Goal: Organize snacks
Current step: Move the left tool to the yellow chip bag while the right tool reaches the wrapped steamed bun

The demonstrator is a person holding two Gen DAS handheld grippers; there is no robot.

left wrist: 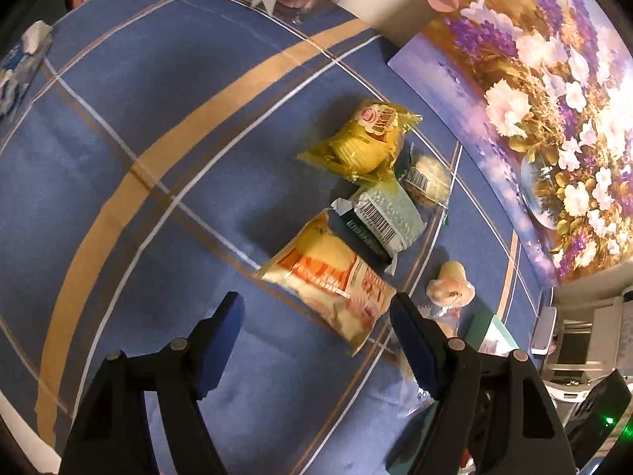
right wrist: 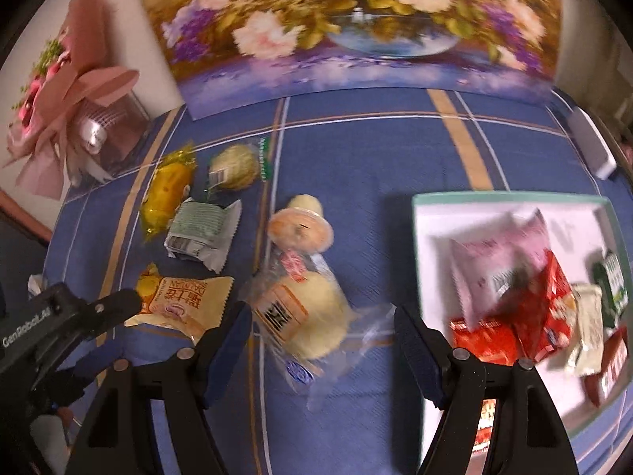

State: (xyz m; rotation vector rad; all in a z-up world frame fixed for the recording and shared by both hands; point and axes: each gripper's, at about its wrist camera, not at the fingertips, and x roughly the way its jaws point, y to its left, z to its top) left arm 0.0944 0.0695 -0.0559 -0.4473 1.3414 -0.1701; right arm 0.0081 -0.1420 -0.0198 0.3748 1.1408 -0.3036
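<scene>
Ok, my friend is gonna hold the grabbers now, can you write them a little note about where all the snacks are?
Left gripper: open, empty, above the orange-and-cream pastry packet.
Right gripper: open, empty, above the clear-wrapped pale bun.
Done: the white box already holds a pink packet, red packets and a few others.
Left on the blue tablecloth: the pastry packet, the bun, a jelly cup, a yellow-wrapped cake, a green-grey packet, a round pale snack.
Next, probably: each gripper picks up the snack below it and puts it in the box.

a home: plaid tablecloth (right wrist: 356, 150), flower painting (right wrist: 348, 19), bouquet (right wrist: 71, 91).
</scene>
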